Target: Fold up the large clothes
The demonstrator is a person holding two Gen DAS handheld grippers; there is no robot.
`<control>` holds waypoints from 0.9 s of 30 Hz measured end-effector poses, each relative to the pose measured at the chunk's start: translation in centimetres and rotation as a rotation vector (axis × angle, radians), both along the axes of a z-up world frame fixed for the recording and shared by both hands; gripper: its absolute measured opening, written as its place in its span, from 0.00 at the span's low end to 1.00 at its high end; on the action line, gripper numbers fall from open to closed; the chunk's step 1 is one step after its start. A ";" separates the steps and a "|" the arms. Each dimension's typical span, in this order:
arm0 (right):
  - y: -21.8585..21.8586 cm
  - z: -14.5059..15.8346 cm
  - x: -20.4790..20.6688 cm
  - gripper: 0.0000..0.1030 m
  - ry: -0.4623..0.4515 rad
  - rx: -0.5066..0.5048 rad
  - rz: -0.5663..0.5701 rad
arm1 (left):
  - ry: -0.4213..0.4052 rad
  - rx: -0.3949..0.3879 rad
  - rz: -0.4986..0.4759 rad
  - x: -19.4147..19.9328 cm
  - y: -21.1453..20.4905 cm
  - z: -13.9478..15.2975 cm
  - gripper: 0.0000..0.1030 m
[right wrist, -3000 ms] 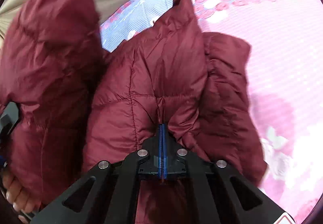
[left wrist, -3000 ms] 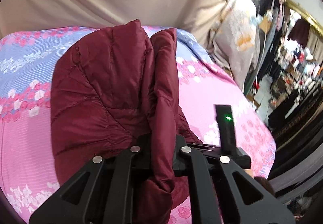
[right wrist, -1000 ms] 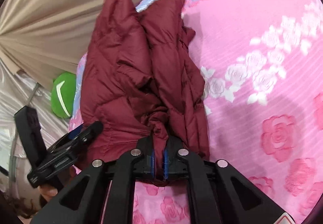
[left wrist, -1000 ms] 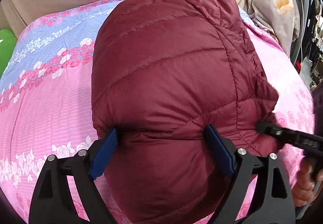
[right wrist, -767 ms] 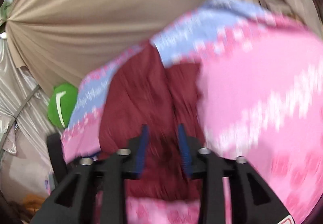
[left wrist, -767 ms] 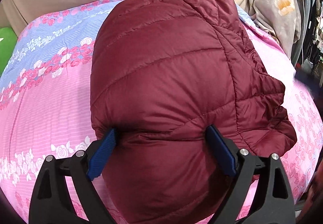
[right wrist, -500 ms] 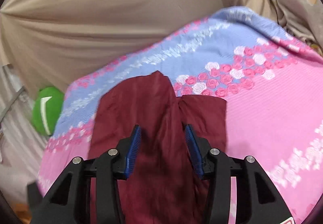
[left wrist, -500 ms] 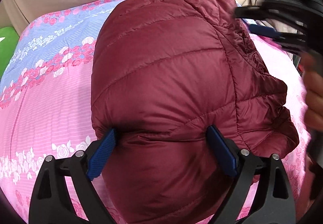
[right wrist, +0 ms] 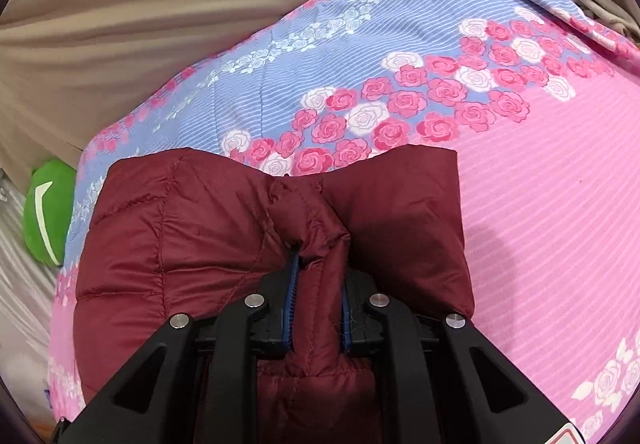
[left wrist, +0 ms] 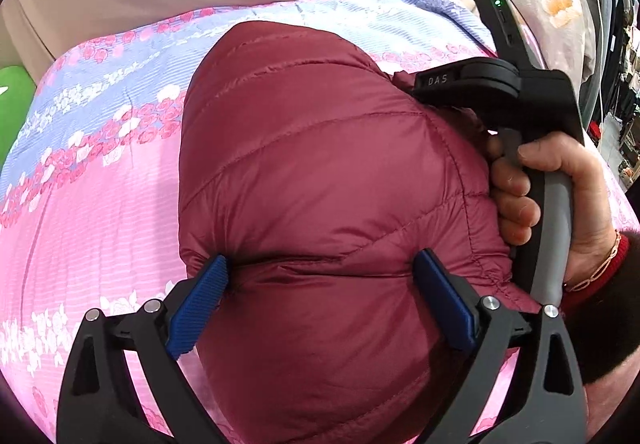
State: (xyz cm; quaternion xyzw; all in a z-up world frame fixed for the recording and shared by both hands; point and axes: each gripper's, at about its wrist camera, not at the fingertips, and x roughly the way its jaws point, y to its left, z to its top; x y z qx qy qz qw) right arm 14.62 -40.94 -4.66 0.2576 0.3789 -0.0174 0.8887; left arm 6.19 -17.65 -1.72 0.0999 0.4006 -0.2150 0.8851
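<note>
Now, right gripper [right wrist: 318,284] just pinched onto jacket [left wrist: 320,172] edge, left gripper [left wrist: 320,284] spread wide around its bulk.

White letters "DAS" on the black right gripper [left wrist: 468,78], just right of the red jacket [left wrist: 320,184]; no other words to read

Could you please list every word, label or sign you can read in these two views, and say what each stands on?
"DAS": pale letters on the black finger of the right gripper pinching the maroon quilted puffer jacket.
Red-edged sticker at the right wrist view's bottom corner: cut off, unreadable.
Nothing else is legible.
</note>
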 end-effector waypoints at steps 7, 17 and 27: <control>0.6 5.9 -7.8 0.23 -0.160 -0.070 -0.008 | 0.051 -0.179 0.032 -0.6 5.2 3.0 0.87; 3.6 1.5 -18.5 0.16 -0.005 -0.123 0.115 | 0.143 -0.113 -0.032 -3.6 7.3 0.7 0.88; 3.1 -1.3 -19.1 0.13 0.033 -0.086 0.104 | 0.230 -0.121 0.002 -2.4 7.5 -2.3 0.88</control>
